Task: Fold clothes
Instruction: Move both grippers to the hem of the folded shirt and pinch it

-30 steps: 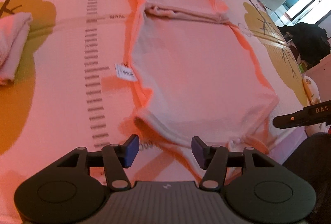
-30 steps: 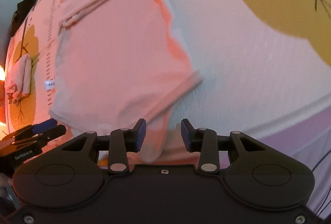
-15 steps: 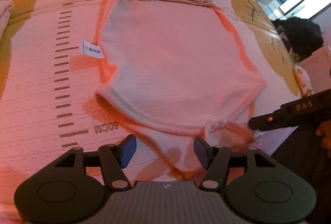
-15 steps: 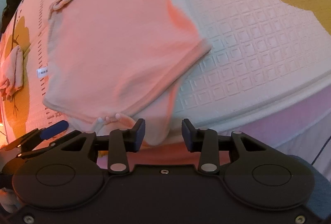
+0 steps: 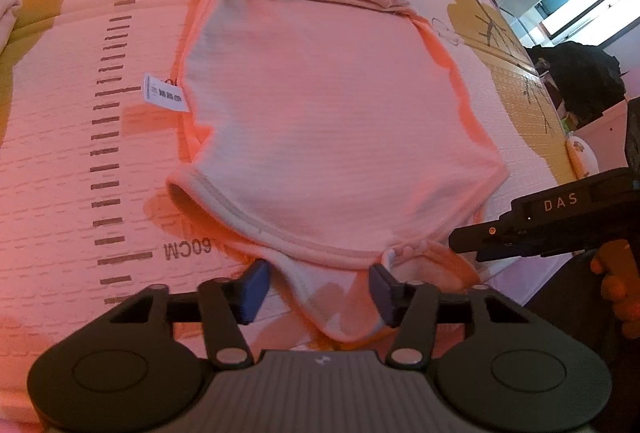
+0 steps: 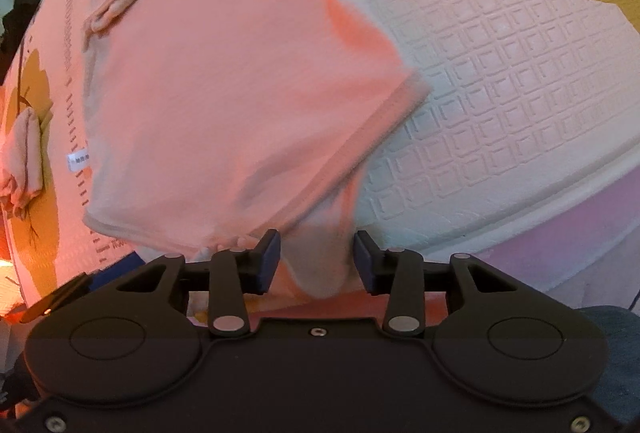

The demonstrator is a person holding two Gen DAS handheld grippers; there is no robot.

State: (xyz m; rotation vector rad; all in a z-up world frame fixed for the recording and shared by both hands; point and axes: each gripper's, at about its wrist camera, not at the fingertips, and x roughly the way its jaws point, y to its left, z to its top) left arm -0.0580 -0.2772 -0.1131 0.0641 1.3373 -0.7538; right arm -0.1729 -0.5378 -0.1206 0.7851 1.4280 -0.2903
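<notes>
Both grippers tipped steeply down over the near edge of the play mat, side by side, each held in a hand; fingers of one hand visible under the right tool in the left wrist view.

Left gripper: jaws closing, pads not yet pressing; the crotch flap of the pink bodysuit lies between them, cloth loose, so not grasped.

Right gripper: jaws closing too, narrower gap, the same lower flap of the bodysuit hanging between the pads; no pinch seen, cloth not clamped.

Bodysuit lies flat on the mat, long axis running from the grippers away toward the far end of the mat. Snap end nearest the grippers, at the mat's near edge; top end farthest, with a band of cloth already folded across it. Leg openings flare to either side just beyond the jaws. White care label sticks out of the bodysuit's side seam, toward the printed ruler marks on the mat, which run parallel to the garment.

A second pink garment, bunched, lies on the mat beyond the ruler marks, well apart from the bodysuit
</notes>
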